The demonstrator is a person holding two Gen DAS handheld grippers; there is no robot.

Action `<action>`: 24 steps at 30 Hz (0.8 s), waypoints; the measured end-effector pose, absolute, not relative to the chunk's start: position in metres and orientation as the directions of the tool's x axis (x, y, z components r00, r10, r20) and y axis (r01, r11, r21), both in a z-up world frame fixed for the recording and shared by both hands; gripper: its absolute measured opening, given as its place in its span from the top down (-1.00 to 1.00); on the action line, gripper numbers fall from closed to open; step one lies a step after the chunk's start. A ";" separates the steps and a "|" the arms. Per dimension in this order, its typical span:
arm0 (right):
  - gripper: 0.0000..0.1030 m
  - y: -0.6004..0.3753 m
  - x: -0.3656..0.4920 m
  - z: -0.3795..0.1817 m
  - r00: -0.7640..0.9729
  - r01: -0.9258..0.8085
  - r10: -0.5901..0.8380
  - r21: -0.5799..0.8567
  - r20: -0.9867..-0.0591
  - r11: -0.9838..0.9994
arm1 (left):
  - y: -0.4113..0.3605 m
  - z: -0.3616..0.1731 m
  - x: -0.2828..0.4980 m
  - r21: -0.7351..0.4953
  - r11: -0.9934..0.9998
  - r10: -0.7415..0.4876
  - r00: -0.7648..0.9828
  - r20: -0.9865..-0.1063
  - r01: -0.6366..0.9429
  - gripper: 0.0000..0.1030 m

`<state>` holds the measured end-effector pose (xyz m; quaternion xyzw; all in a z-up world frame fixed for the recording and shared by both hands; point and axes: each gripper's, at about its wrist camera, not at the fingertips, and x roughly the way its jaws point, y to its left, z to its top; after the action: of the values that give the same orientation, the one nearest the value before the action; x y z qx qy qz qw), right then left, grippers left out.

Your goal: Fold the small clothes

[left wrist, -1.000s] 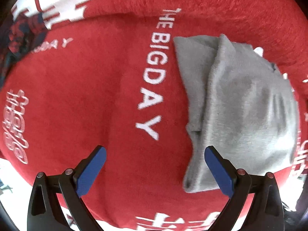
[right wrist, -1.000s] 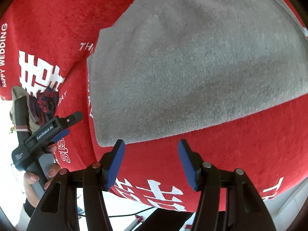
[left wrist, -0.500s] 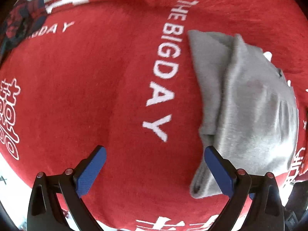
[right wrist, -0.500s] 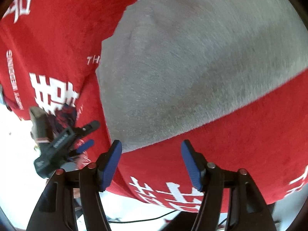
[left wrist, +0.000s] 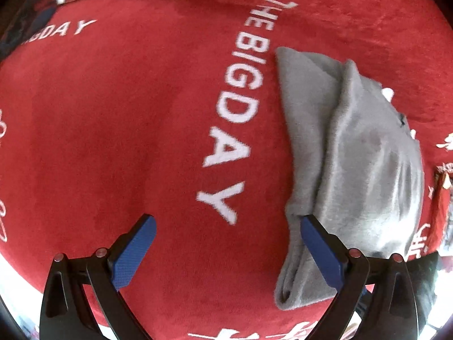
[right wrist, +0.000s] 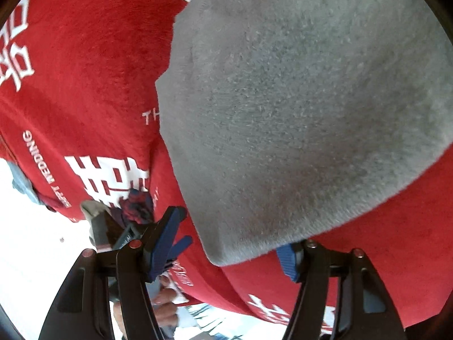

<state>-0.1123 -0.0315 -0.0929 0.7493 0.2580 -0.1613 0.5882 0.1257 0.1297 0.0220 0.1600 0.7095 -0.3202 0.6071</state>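
The grey garment (left wrist: 368, 170) lies folded on the red cloth (left wrist: 127, 127) covering the bench, its long axis running away from the left hand-held gripper (left wrist: 226, 249) — wide open, empty, the near end at its right finger. The right hand-held gripper (right wrist: 226, 243) is nearer — jaws closing around the garment's near corner, not yet pinching.

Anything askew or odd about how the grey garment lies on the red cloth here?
The grey garment is folded unevenly: in the left wrist view one layer overlaps another at a slant, leaving a ridge and a loose open end near the left gripper. Nothing looks damaged or spilled on the red cloth.
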 end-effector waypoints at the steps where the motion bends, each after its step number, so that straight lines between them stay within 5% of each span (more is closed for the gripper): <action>1: 0.18 -0.033 -0.112 -0.094 0.816 0.576 0.198 0.796 -0.544 -0.185 | 0.127 0.022 0.126 -0.281 0.735 -0.175 -0.227 -0.958 0.617 -0.98; 4: 0.83 -0.037 -0.115 -0.102 0.818 0.574 0.209 0.787 -0.536 -0.227 | 0.116 0.024 0.124 -0.326 0.705 -0.205 -0.259 -0.944 0.630 -0.98; 12: 0.83 -0.057 -0.115 -0.063 0.894 0.431 0.200 0.891 -0.400 -0.144 | 0.083 0.022 0.121 -0.553 0.643 -0.362 -0.426 -0.829 0.530 -0.98; 17: 0.83 -0.068 -0.105 -0.037 0.874 0.442 0.232 0.897 -0.427 -0.014 | 0.049 0.007 0.114 -0.652 0.614 -0.410 -0.526 -0.745 0.445 -0.98; 22: 0.83 -0.068 -0.102 -0.031 0.854 0.449 0.269 0.892 -0.445 0.048 | 0.004 0.016 0.082 -0.657 0.536 -0.380 -0.544 -0.748 0.530 -0.97; 24: 0.83 -0.065 -0.103 -0.034 0.835 0.469 0.289 0.880 -0.468 0.070 | -0.012 0.021 0.066 -0.581 0.509 -0.331 -0.479 -0.813 0.635 -0.59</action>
<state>-0.1026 -0.0653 -0.0343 0.6788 0.2794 -0.0667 0.6758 0.0665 -0.0121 0.0213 0.1069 0.7110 -0.4838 0.4990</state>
